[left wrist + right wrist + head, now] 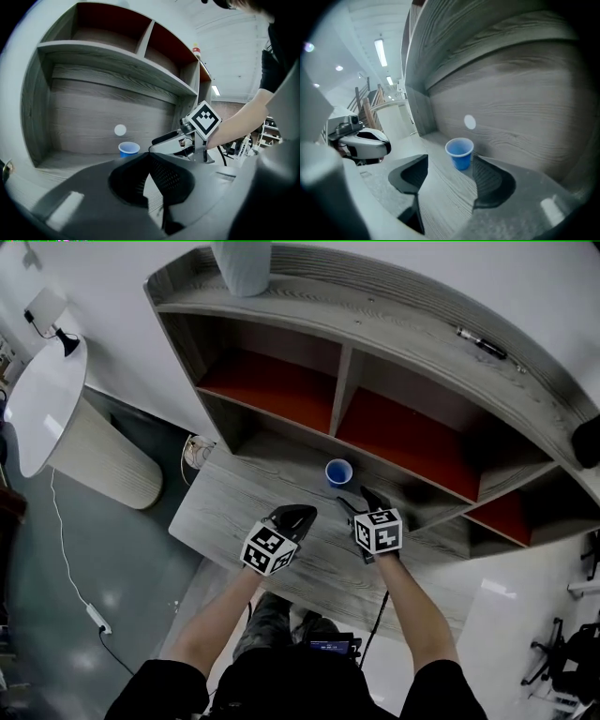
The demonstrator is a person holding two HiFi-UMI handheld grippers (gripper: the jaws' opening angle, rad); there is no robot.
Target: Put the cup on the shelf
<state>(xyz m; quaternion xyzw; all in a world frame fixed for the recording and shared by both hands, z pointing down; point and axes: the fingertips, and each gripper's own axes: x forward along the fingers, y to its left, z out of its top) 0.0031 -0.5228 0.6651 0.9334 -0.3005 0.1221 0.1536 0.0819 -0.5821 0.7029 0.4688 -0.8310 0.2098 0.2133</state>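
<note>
The blue cup (pixel 460 153) stands upright on the wooden board (pixel 440 187), at about 12 o'clock from the right gripper (pixel 449 164). That gripper's jaws are wide apart and empty. The left gripper (pixel 149 159) has its jaws together. This is probably a release, so draw straight back toward 6 o'clock, clear of the rim.

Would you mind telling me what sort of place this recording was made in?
Probably an office or lab rather than a home: a grey wooden shelf unit with red-lined compartments, a white round table on a glossy floor, and ceiling strip lights in the right gripper view.

White round table (pixel 37 404) (ribbed base) — glossy grey floor (pixel 112 559), white wall (pixel 122 343).
</note>
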